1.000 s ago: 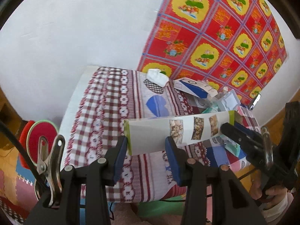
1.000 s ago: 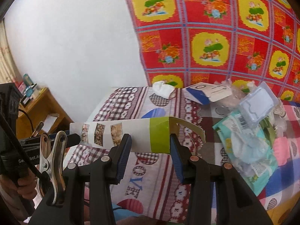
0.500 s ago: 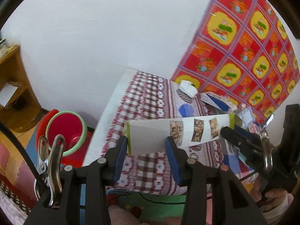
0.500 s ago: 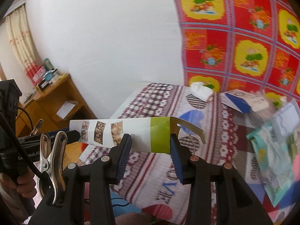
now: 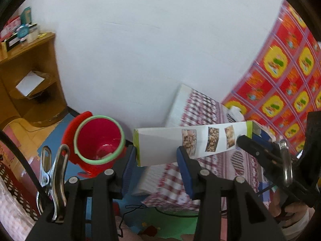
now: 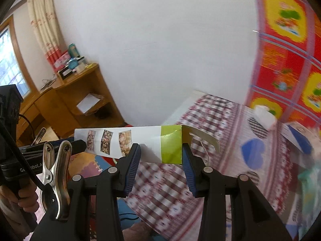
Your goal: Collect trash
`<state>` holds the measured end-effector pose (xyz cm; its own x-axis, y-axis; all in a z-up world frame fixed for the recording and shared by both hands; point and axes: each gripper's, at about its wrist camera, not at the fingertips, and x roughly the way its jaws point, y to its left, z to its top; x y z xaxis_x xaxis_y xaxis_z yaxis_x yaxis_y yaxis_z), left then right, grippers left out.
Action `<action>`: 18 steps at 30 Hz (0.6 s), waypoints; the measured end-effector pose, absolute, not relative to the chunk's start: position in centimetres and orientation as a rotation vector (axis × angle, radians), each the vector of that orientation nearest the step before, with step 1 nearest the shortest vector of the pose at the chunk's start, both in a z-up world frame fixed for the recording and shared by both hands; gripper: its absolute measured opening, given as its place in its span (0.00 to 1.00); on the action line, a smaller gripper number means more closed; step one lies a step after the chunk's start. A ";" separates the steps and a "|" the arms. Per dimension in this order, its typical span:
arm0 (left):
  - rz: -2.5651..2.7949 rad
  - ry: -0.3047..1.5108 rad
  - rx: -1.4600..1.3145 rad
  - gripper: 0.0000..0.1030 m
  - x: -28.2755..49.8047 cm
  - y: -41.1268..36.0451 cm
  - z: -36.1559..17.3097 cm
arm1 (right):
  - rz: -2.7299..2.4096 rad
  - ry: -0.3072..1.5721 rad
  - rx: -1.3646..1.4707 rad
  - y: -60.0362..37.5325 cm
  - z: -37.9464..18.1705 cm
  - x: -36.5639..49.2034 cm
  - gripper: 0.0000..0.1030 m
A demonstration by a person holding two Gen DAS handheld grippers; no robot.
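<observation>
A long white carton [image 5: 160, 144] with green ends and small food pictures hangs level in the air. My left gripper [image 5: 157, 156] is shut on its plain left end. My right gripper [image 6: 160, 156] is shut on the other end [image 6: 170, 144], at the green band beside an open flap. Each gripper shows in the other's view: the right gripper [image 5: 242, 140] at the carton's right end, the left gripper [image 6: 80, 145] at its left end. A red bucket [image 5: 98, 117] with a green rim stands on the floor just left of the carton and below it.
A table under a checked cloth [image 6: 210, 110] lies behind and right of the carton, bearing a white tissue [image 6: 262, 114] and a blue and white box [image 6: 297, 134]. A wooden shelf unit [image 5: 26, 76] stands at the far left. A red patterned cloth [image 5: 280, 76] hangs on the wall.
Both grippers have swung left with the carton between them, away from the table's pile of trash. The red bucket and the wooden shelf have come into full view.
</observation>
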<state>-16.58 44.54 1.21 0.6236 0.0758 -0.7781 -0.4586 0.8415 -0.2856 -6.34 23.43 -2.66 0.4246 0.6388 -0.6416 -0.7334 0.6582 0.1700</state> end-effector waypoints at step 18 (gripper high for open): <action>0.454 0.897 -0.628 0.43 -19.0 58.2 -3.9 | 0.990 0.815 -0.290 40.3 -5.6 -5.4 0.42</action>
